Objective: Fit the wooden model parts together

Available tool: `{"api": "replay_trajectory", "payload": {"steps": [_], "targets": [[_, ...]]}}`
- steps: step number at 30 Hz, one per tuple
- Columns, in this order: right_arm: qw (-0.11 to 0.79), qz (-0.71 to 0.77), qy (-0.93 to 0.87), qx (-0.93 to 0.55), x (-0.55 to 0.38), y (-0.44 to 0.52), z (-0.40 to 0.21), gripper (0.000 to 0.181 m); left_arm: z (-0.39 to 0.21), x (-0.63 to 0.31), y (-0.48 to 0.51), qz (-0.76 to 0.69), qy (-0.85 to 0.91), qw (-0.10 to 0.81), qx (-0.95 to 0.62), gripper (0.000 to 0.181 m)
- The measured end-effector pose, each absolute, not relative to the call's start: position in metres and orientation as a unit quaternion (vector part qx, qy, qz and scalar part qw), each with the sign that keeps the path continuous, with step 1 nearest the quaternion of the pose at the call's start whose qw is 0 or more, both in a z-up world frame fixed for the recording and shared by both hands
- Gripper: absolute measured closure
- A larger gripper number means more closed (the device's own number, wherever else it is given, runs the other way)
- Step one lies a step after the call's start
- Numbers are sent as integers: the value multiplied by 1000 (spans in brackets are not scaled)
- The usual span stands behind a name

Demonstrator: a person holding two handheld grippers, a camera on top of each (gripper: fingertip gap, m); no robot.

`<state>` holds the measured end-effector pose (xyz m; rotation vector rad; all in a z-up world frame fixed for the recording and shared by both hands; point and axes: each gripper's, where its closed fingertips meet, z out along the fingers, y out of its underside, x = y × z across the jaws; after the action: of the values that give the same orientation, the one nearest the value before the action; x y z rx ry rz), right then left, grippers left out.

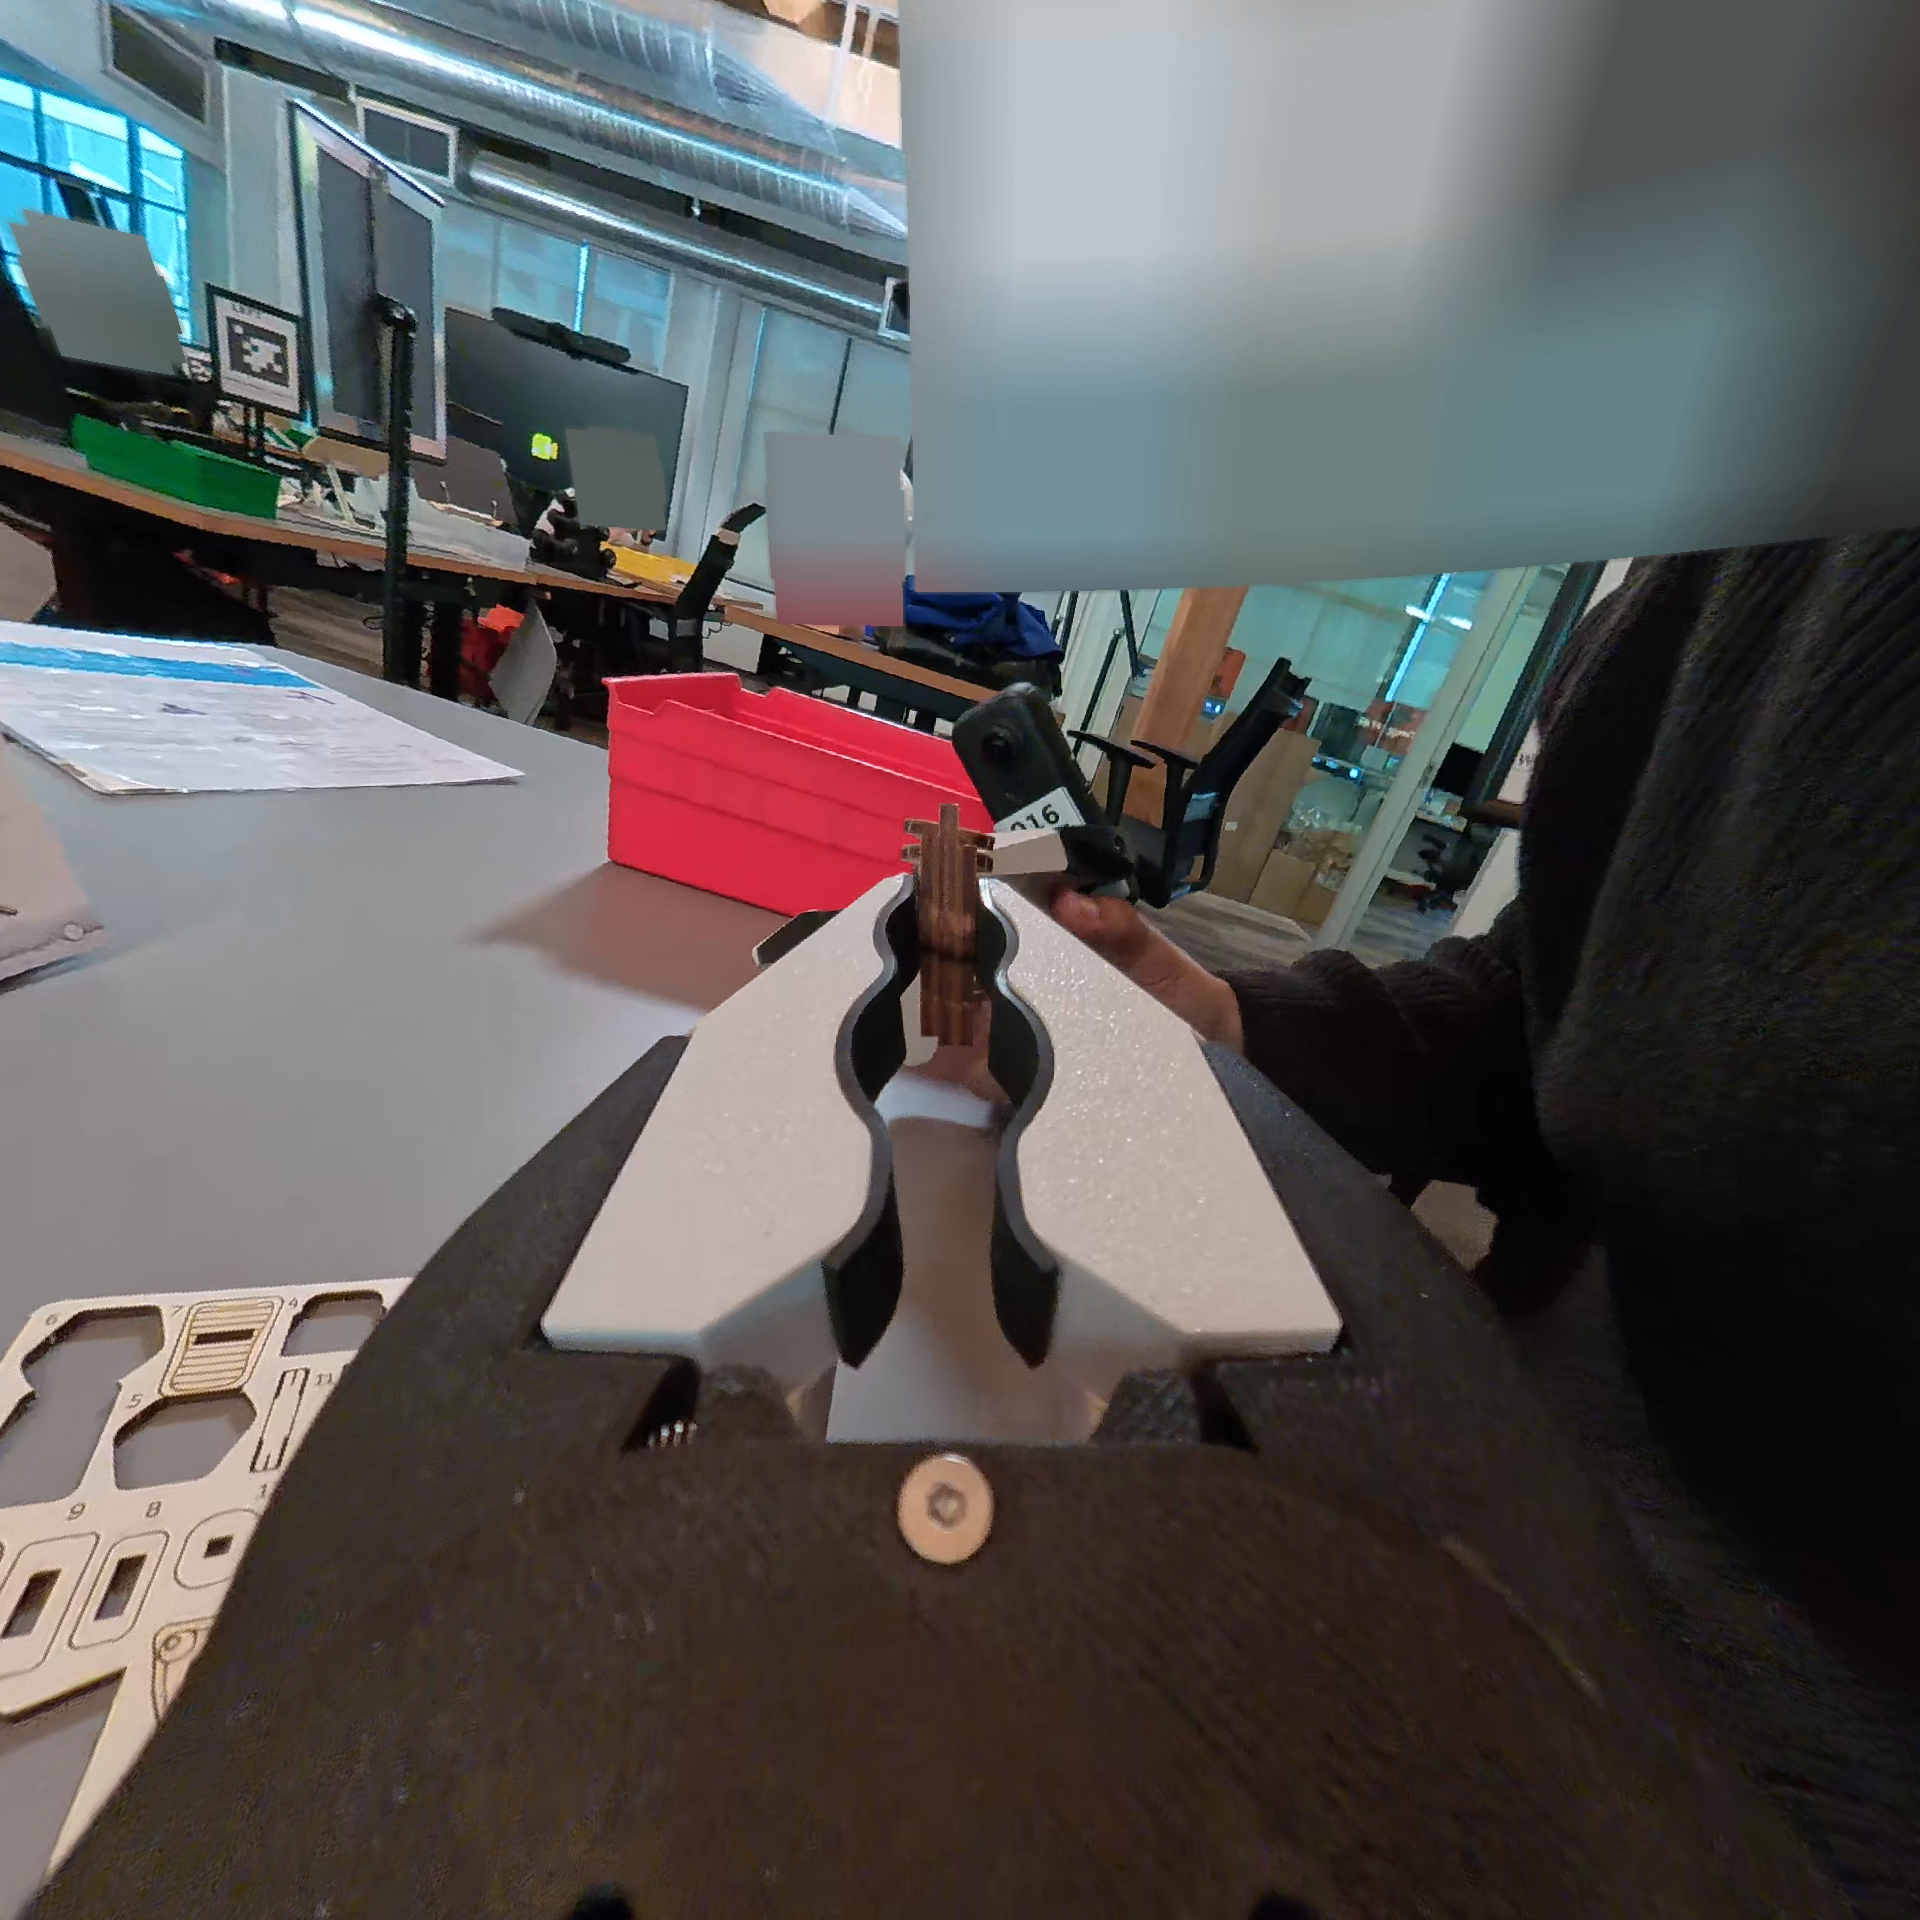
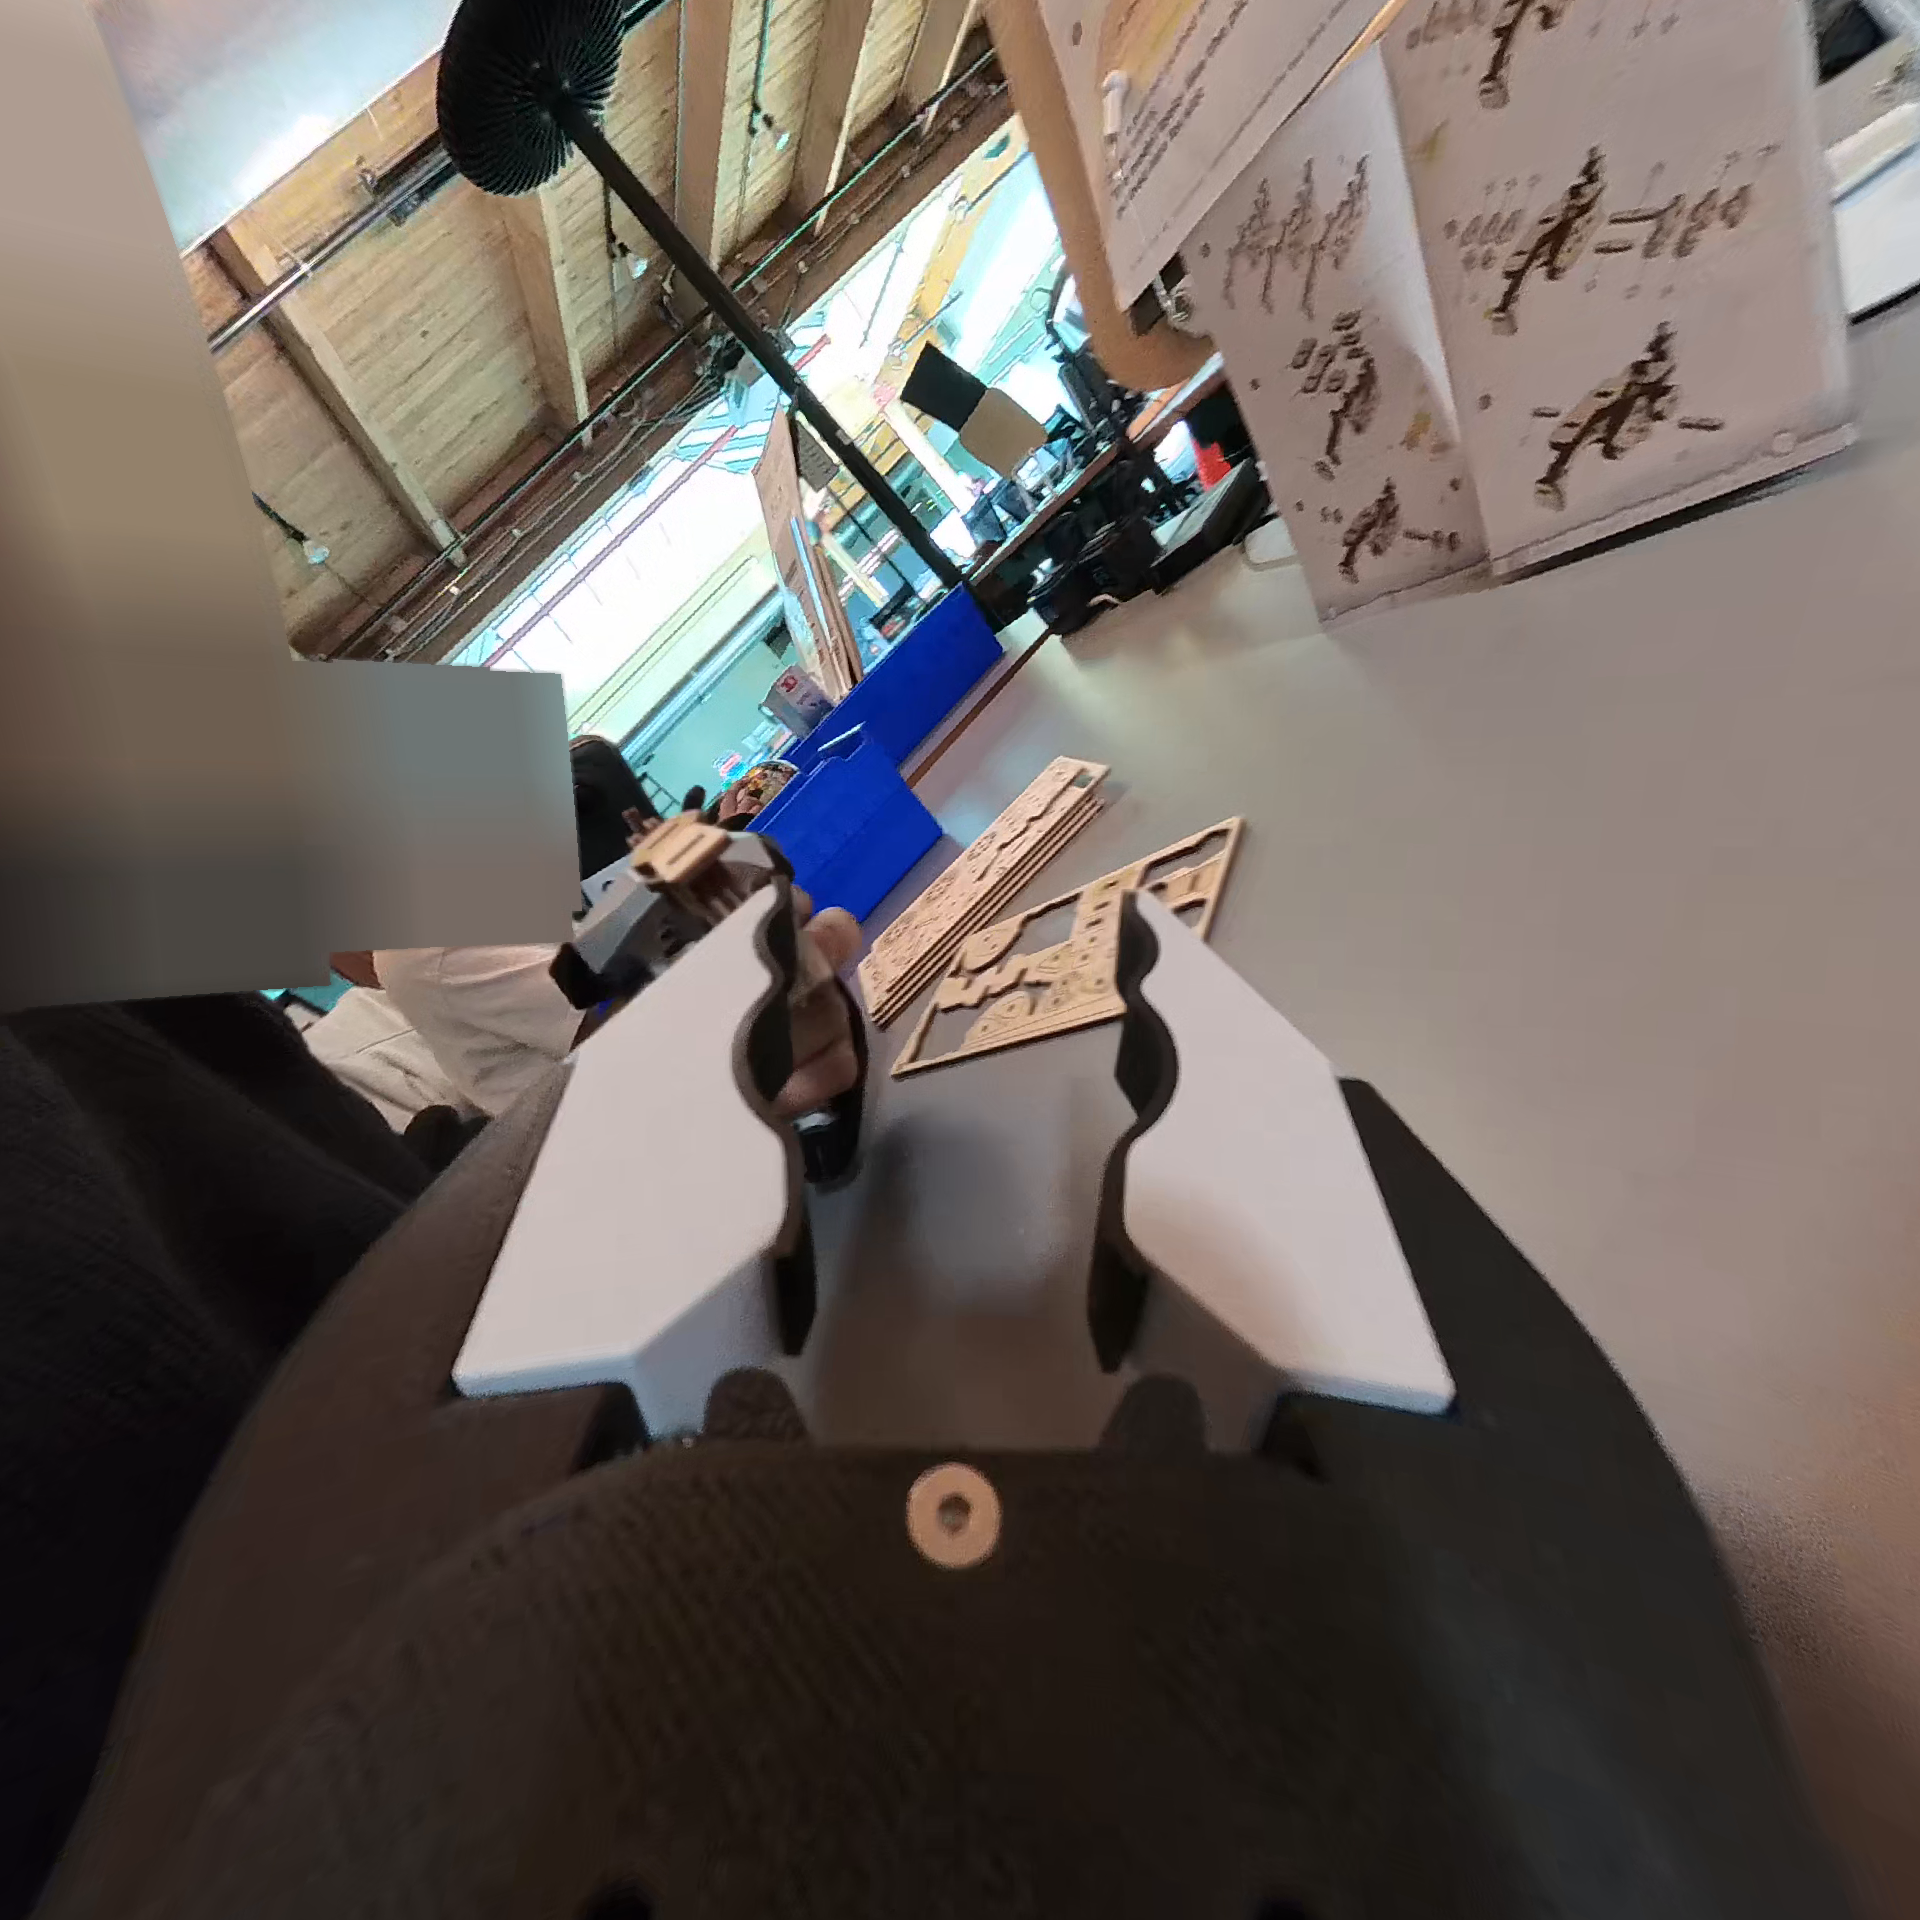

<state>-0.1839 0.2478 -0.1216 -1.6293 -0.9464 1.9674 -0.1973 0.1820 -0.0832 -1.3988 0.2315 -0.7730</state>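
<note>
Left wrist view, item one: your left gripper (image 1: 943, 904), fingers drawn narrow and clamped on a wooden sub-assembly (image 1: 943, 914). This is a stack of thin laser-cut plywood layers, pale faces, dark scorched edges, with small tabs projecting at the top. It is held upright, raised above the grey table (image 1: 312, 1039).

Item two: your right gripper (image 2: 951, 925), fingers spread wide, nothing between them. In the left view one grey fingertip of it (image 1: 1023, 854) sits just beside the top tabs of the assembly; whether it touches, you cannot tell.

Item three: finger pads (image 1: 1013, 1039), black, wavy-profiled, set in white textured shells on a coarse black printed body.

Item four: spare stock. A punched plywood sheet (image 2: 1081, 966) with open cut-outs and a stack of uncut sheets (image 2: 987, 883) lie flat on the table, well apart from the held piece. Another part-emptied sheet (image 1: 156, 1455) lies at your left. A red plastic bin (image 1: 769, 790) and printed instruction sheets (image 2: 1621, 291) are also on the table.

Risks, as judged:
- The tabs look thin; a sideways nudge from the right fingertip could snap one or split the layers.
- The grip falls on narrow layered edges; a push from the side could twist the piece within the wavy pads or slide it out.
- With no part in the right gripper, pressing now would join nothing.
</note>
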Motion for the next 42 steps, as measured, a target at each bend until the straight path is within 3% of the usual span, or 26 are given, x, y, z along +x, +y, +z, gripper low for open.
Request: {"api": "replay_trajectory", "payload": {"steps": [9, 16, 21, 25, 42], "targets": [[178, 748, -232, -595, -201, 297, -121, 120, -93, -240, 179, -399, 5, 690, -604, 175], [123, 782, -250, -558, -250, 281, -102, 120, -89, -260, 161, -406, -46, 703, -582, 175], [161, 754, -337, -540, -279, 258, -97, 123, -81, -251, 145, -375, -9, 711, -595, 175], [140, 745, -368, -539, -290, 234, -105, 123, -80, -256, 133, -354, -11, 716, -602, 175], [192, 660, -461, -561, -265, 219, -131, 130, -86, -255, 155, -279, -35, 712, -644, 175]]}}
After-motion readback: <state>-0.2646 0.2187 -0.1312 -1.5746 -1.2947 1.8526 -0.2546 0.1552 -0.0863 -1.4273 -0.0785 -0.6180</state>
